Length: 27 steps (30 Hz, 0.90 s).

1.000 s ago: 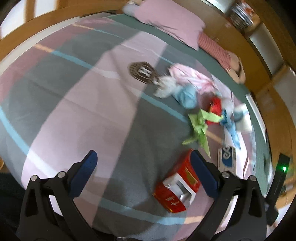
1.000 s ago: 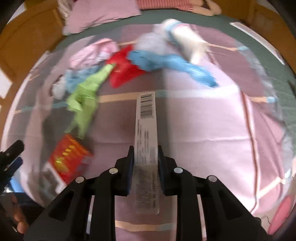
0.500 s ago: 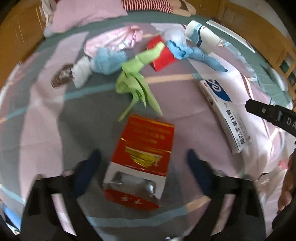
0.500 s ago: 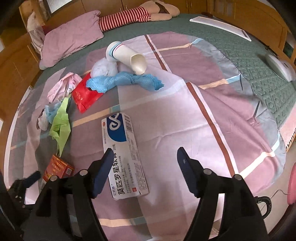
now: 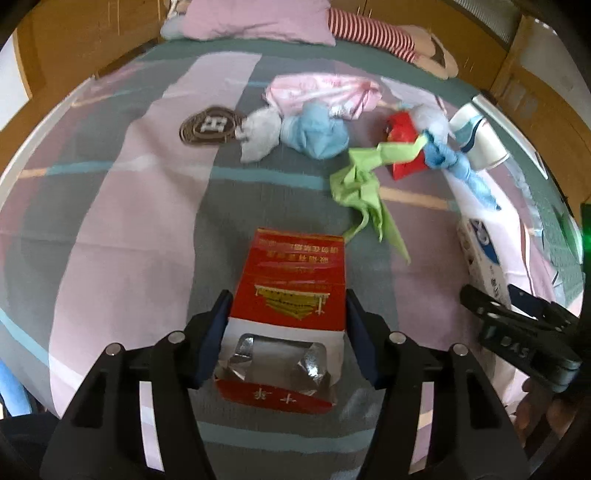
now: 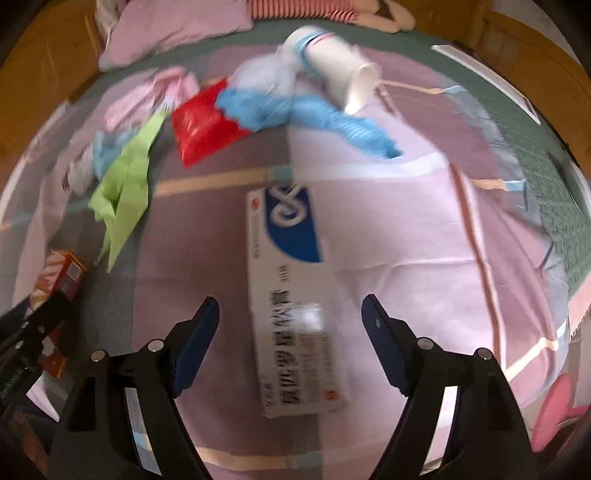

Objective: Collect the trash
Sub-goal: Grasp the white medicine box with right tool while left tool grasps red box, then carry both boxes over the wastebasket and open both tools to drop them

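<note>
A red cigarette pack with torn foil top lies on the bedspread. My left gripper has its pads against both sides of it. A long white and blue medicine box lies on the bed between the wide-open fingers of my right gripper, untouched. The box also shows in the left wrist view. The cigarette pack shows in the right wrist view at far left. Green crumpled paper, a red wrapper, blue cloth and a white paper cup lie further back.
A pink bag, a light blue wad, a grey wad and a brown round patch lie mid-bed. A pink pillow and striped plush sit at the headboard. Wooden cabinets flank the bed.
My left gripper swung onto the cigarette pack and closed on it. My right gripper let go of the medicine box, opened wide, and now hovers over it.
</note>
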Each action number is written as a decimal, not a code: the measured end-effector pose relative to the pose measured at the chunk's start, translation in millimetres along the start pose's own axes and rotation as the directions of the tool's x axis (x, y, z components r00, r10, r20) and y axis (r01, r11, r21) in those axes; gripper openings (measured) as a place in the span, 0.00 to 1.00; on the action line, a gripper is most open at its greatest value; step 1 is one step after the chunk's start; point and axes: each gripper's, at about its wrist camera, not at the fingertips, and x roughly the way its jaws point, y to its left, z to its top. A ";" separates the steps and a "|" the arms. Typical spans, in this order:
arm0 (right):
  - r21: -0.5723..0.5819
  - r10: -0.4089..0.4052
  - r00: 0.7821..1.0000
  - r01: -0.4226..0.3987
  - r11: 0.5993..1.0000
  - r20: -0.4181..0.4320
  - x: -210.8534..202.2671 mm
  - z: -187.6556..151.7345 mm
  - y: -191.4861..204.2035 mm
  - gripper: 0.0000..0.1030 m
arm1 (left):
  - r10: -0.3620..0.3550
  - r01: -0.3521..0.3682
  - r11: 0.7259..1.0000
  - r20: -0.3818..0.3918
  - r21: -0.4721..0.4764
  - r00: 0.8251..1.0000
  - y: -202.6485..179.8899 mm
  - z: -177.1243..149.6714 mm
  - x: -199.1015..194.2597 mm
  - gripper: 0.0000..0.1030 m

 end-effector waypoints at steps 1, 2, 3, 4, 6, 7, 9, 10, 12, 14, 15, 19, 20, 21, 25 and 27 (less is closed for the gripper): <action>-0.007 0.013 1.000 -0.013 1.000 -0.018 3.2 -0.9 4.1 0.75 | 0.005 -0.004 1.000 -0.010 0.003 1.000 -0.8 -1.4 2.4 0.59; -0.012 0.021 0.999 -0.022 1.000 -0.025 4.5 -2.2 7.5 0.69 | 0.009 -0.009 1.000 -0.020 0.006 1.000 -0.9 -2.0 4.4 0.59; -0.019 0.026 0.999 -0.026 0.999 -0.024 4.6 -3.0 10.2 0.65 | 0.009 -0.009 1.000 -0.024 0.005 1.000 -0.7 -2.1 5.4 0.59; -0.030 0.027 0.999 -0.027 0.999 -0.017 3.2 -3.9 13.5 0.58 | 0.009 -0.009 1.000 -0.024 0.004 1.000 -0.3 -2.1 5.6 0.59; -0.038 0.033 0.999 -0.034 0.999 -0.017 1.1 -4.5 17.1 0.50 | 0.014 -0.013 1.000 -0.029 0.009 0.999 0.3 -1.4 6.0 0.59; -0.037 0.037 0.999 -0.037 0.999 -0.019 0.7 -4.7 17.8 0.48 | 0.014 -0.014 1.000 -0.033 0.011 0.999 -0.3 -1.5 6.8 0.59; -0.031 0.039 0.999 -0.039 0.999 -0.016 0.7 -5.7 17.1 0.48 | 0.009 -0.009 1.000 -0.048 0.013 0.999 -1.6 -2.1 9.4 0.60; -0.031 0.039 0.999 -0.040 0.999 -0.013 0.7 -6.2 16.9 0.48 | 0.009 -0.009 1.000 -0.056 0.010 0.998 -1.4 -2.7 11.0 0.61; -0.034 0.037 0.999 -0.037 0.999 -0.005 1.6 -7.4 17.7 0.48 | 0.018 -0.018 1.000 -0.070 -0.002 0.997 0.6 -3.9 13.5 0.64; -0.037 0.031 1.000 -0.031 0.999 0.002 1.1 -9.6 18.1 0.48 | 0.017 -0.018 1.000 -0.078 -0.012 0.997 2.4 -4.1 15.2 0.65; -0.038 0.028 1.000 -0.028 0.999 0.004 1.1 -9.9 17.6 0.48 | 0.017 -0.018 1.000 -0.078 -0.009 0.997 2.1 -5.2 15.2 0.65; -0.027 0.035 0.999 -0.035 0.999 0.000 2.7 -8.3 17.8 0.48 | 0.020 -0.019 1.000 -0.076 0.010 0.997 -0.5 -7.1 14.7 0.58; -0.026 0.036 0.999 -0.036 0.999 0.000 2.7 -8.2 17.2 0.48 | 0.017 -0.017 1.000 -0.075 0.007 0.997 0.2 -7.0 14.3 0.58; -0.026 0.036 0.999 -0.036 0.999 0.001 2.5 -8.3 17.3 0.48 | 0.015 -0.015 1.000 -0.072 0.002 0.997 1.5 -7.0 13.5 0.57; 0.007 0.054 0.998 -0.054 0.999 0.013 -2.0 -7.0 14.3 0.44 | 0.039 -0.039 0.998 -0.006 -0.050 0.999 10.7 -3.2 0.9 0.57; 0.043 0.099 0.995 -0.100 0.994 0.034 -12.7 -8.7 9.4 0.42 | 0.054 -0.050 0.996 0.055 -0.073 0.997 14.8 -0.9 -10.3 0.57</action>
